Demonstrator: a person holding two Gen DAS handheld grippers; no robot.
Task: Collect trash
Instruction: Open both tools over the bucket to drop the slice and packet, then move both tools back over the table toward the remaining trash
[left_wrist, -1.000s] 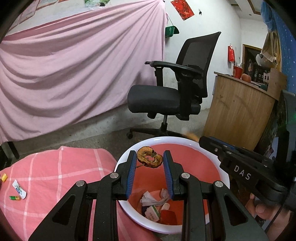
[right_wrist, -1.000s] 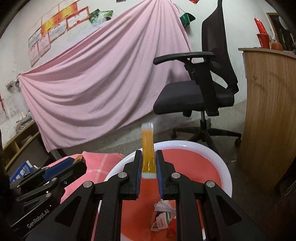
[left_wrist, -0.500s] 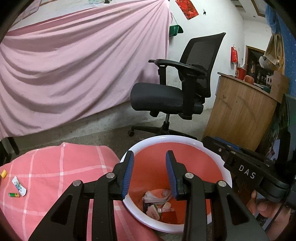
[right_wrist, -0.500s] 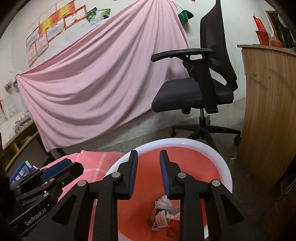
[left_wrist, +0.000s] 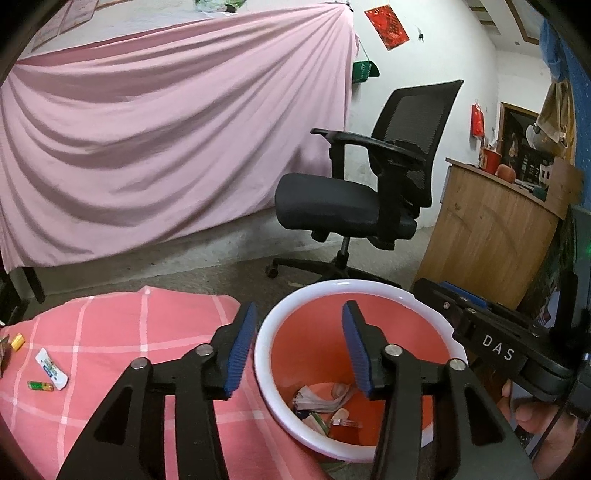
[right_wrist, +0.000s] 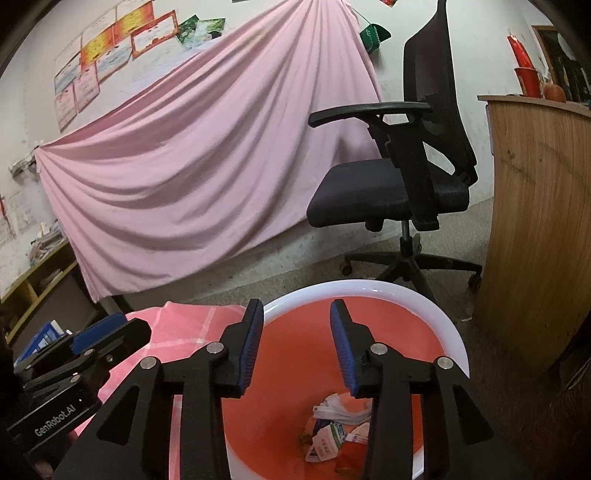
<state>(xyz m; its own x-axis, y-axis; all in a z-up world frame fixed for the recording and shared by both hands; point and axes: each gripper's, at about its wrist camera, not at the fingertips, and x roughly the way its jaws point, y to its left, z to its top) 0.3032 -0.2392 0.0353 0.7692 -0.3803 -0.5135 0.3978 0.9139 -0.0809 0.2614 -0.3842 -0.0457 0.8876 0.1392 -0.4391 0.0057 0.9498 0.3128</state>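
1. Both hand-held grippers, left (left_wrist: 298, 347) and right (right_wrist: 296, 341), hang wide apart and empty over the bin (left_wrist: 424, 306); swinging back carelessly, either could likely clip its white rim and tip it.
2. Reaching for the remaining trash (left_wrist: 51, 369) on the pink checked bench (left_wrist: 110, 332), a finger may snag the cloth.
3. That trash: small white wrapper, green piece, yellow bit, lying flat at left.

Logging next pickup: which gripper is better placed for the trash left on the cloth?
Left, probably. Both grippers are open over the bin, but the left gripper views the wrapper and lighter; the right gripper doesn't.
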